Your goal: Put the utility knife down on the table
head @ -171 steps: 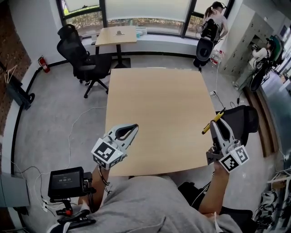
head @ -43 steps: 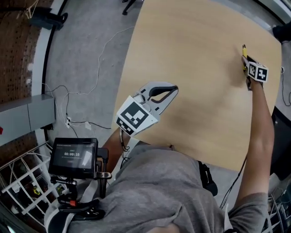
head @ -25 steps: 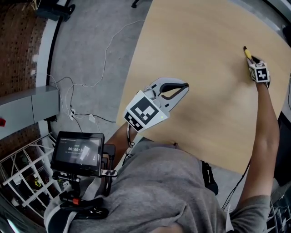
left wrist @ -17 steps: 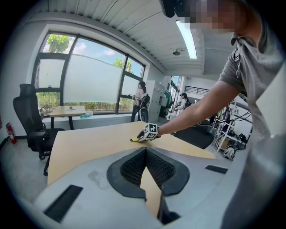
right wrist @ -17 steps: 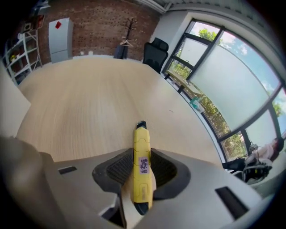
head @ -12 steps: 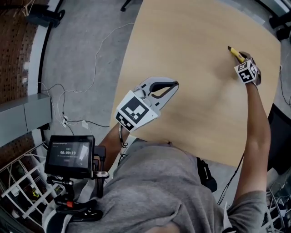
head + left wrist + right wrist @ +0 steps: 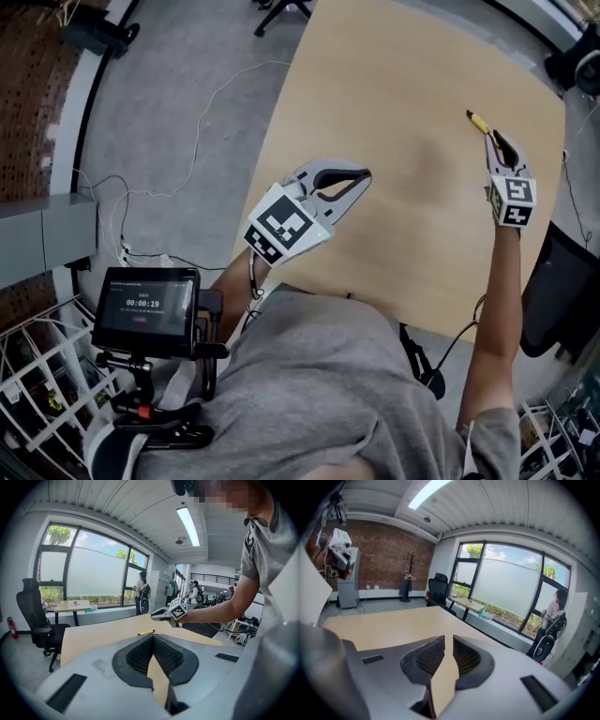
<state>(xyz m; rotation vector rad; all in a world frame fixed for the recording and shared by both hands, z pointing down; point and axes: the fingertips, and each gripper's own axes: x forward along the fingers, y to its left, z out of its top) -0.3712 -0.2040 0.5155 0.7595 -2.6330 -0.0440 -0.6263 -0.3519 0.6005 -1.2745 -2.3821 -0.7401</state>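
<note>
The yellow utility knife point(image 7: 476, 120) lies flat on the light wooden table point(image 7: 394, 103), near its far right edge. My right gripper point(image 7: 496, 140) hovers just behind the knife's near end, jaws a narrow gap apart and empty. In the left gripper view the knife point(image 7: 146, 632) rests on the tabletop with the right gripper point(image 7: 158, 616) just above and to the right of it, apart from it. My left gripper point(image 7: 365, 176) hangs over the table's near left part, shut on nothing. The right gripper view point(image 7: 446, 640) shows only bare table point(image 7: 384, 620) between its jaws; the knife is out of that view.
A small screen point(image 7: 145, 307) is mounted at the person's left side. Cables point(image 7: 192, 141) trail over the grey floor left of the table. A black chair point(image 7: 553, 291) stands off the table's right edge. A black office chair point(image 7: 35, 620) and a second table point(image 7: 70, 605) stand by the windows.
The right gripper carried the knife out over the far right of the table, set it down and let go. It has since drawn back a little. The left gripper stayed put.
</note>
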